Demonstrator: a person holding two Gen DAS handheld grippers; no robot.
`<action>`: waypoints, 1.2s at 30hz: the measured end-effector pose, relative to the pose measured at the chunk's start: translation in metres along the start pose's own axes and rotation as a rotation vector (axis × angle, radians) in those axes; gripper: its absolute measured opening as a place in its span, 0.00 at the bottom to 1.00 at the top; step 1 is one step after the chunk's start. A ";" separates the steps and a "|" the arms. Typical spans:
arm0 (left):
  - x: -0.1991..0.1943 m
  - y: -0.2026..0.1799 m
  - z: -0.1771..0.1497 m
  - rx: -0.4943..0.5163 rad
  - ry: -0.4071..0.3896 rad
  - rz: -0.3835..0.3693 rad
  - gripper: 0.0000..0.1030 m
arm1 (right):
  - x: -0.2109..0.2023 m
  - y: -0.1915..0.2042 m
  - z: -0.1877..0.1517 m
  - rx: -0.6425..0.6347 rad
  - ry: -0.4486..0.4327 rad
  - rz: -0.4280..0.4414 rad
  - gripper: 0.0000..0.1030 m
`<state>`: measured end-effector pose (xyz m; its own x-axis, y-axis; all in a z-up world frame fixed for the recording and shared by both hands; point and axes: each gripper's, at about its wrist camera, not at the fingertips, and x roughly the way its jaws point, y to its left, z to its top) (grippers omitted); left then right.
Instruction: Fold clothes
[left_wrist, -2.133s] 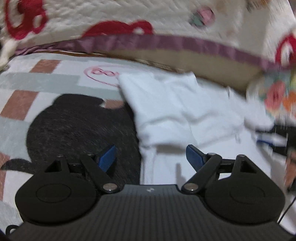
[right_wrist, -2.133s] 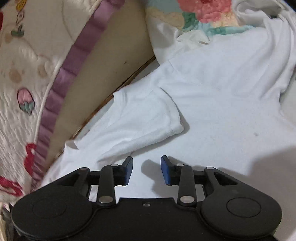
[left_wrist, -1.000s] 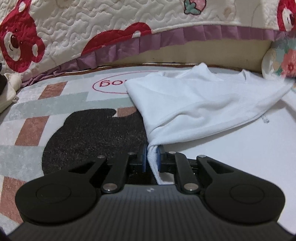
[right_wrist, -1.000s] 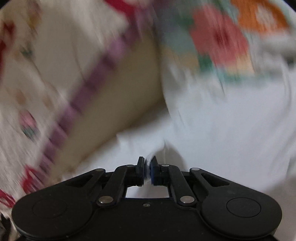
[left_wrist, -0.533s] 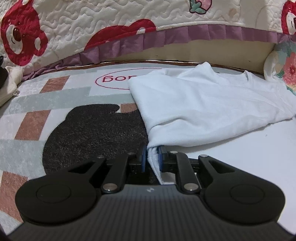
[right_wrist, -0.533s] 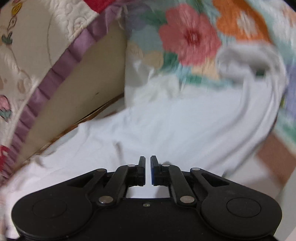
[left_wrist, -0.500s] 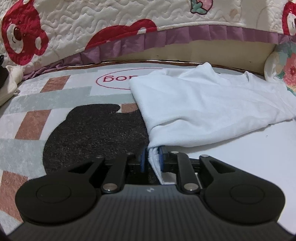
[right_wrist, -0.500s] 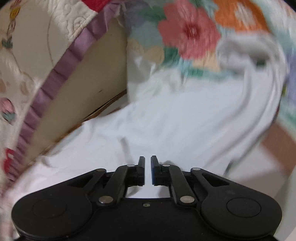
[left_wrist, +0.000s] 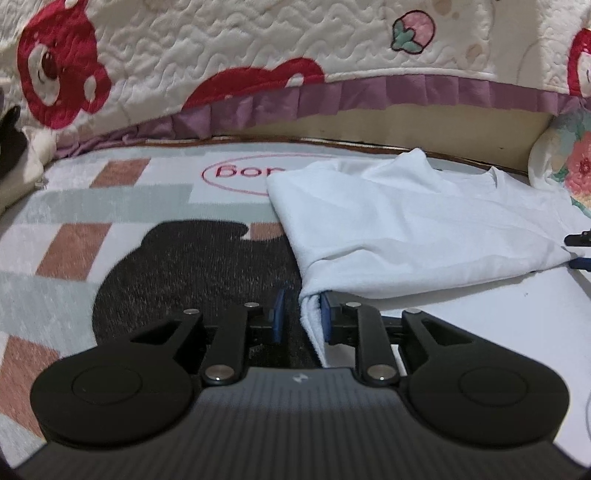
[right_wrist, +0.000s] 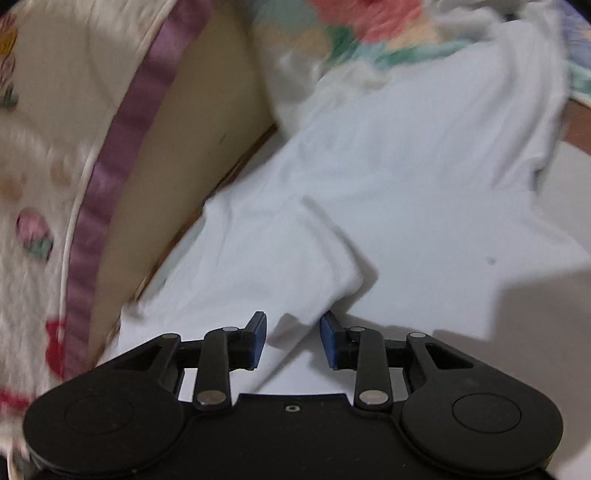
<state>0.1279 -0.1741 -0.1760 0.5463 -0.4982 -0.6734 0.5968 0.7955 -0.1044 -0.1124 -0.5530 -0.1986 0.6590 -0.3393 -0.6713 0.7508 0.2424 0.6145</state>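
**Both grippers letting go of the folded shirt**

The white T-shirt (left_wrist: 406, 229) is lying folded over on itself at the rug's (left_wrist: 110, 229) far right, against the bed frame (left_wrist: 424, 125). The left gripper (left_wrist: 300, 315), clamped on its near corner half a second ago, is now standing apart, the cloth loose between its pads. The right gripper (right_wrist: 291, 334) is likewise opening over the sleeve (right_wrist: 295, 258). This fold is looking set down.
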 end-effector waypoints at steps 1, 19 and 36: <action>0.001 0.000 0.000 -0.002 0.003 0.000 0.21 | 0.000 -0.003 -0.002 0.044 -0.007 0.012 0.41; 0.007 -0.002 -0.006 0.010 0.051 -0.009 0.22 | -0.013 0.022 0.007 -0.565 -0.153 -0.086 0.05; -0.027 0.029 0.008 -0.212 -0.029 -0.183 0.21 | -0.009 0.071 0.032 -0.521 -0.118 -0.043 0.47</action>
<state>0.1358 -0.1403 -0.1551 0.4589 -0.6477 -0.6082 0.5524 0.7441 -0.3756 -0.0666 -0.5617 -0.1351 0.6397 -0.4517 -0.6219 0.7203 0.6347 0.2799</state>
